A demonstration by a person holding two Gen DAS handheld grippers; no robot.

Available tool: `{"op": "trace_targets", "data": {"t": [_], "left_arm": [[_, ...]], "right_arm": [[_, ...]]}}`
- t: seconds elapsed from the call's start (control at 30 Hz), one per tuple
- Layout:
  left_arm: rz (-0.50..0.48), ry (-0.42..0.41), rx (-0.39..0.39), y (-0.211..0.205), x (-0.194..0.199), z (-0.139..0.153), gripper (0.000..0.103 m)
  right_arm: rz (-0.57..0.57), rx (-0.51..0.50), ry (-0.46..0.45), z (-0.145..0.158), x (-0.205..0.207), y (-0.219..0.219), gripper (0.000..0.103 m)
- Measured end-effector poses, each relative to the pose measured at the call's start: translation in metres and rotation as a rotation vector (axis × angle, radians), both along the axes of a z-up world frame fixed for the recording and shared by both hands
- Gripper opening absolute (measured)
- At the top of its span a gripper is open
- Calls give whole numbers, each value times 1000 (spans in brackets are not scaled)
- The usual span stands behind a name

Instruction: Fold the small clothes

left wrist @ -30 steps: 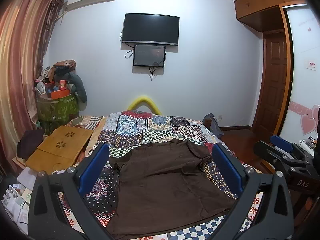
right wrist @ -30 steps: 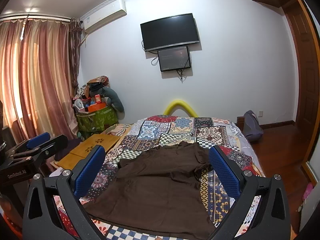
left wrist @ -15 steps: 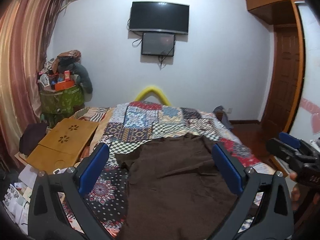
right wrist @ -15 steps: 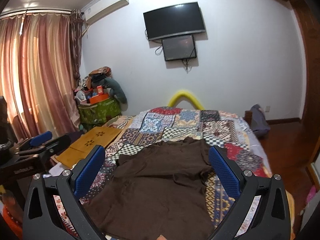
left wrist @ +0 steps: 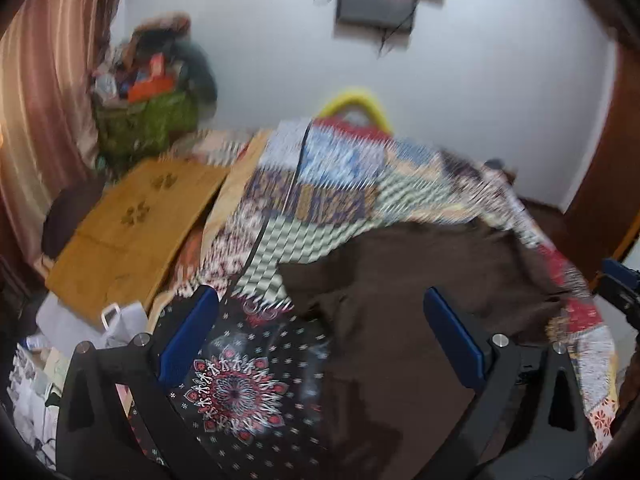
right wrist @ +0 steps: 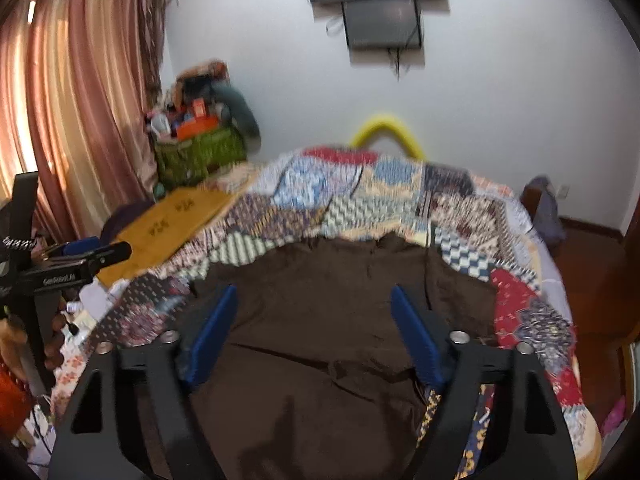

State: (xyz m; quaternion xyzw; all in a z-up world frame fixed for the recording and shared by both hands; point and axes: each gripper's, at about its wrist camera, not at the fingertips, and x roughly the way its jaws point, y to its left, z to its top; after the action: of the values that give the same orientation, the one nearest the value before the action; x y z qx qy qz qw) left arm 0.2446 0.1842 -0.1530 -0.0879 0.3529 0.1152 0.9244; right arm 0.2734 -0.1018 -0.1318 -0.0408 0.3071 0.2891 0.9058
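With the shirt (right wrist: pixel 320 320) lying flat near the bed's (right wrist: pixel 520 312) front edge, the left gripper (left wrist: pixel 320 336) is hanging wide and empty while the right gripper (right wrist: pixel 312 332), jaws just narrowing on nothing, is risking pinching quilt (left wrist: pixel 248 380) too.

Both views are smeared by motion blur. In the left wrist view the patchwork bedspread (left wrist: pixel 328 184) dissolves into streaks, so its patterns cannot be read, and the heap on the green basket (left wrist: pixel 148 120) is an unreadable jumble. The wall-mounted screen (left wrist: pixel 376 4) is cut off by the top edge. The brown garment (left wrist: pixel 400 320) runs out under the frame's lower edge, its hem hidden behind the black arms of the left hand-held gripper (left wrist: pixel 320 308). The right hand-held gripper (left wrist: pixel 618 288) shows only partly at the right border.
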Motion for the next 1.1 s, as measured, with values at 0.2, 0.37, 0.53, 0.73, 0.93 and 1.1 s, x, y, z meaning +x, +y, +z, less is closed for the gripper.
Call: {"op": "trace_targets", "data": {"t": [0.2,0.37,0.53,0.73,0.93,1.1], "left_arm": [[46,211,-193,49,48,-68,81],[27,295,-354,54,68,-105,71],[-49,341,-444,43,86,-122,65],[-46,357,-603,49,107,-139,54],[-53,345,-595,61,139,-153,39],[-72,357,-494,60,166,-152,5]], "right_arm": [[30,-69,114,-31,36,6,57],[36,-159,143,-55,60,13,55],[55,-202,201,-81,78,14,55],[86,-247,224,-99,86,14,55],[99,-233,223,-101,88,10,55],[103,-241,216,-102,89,10,55]]}}
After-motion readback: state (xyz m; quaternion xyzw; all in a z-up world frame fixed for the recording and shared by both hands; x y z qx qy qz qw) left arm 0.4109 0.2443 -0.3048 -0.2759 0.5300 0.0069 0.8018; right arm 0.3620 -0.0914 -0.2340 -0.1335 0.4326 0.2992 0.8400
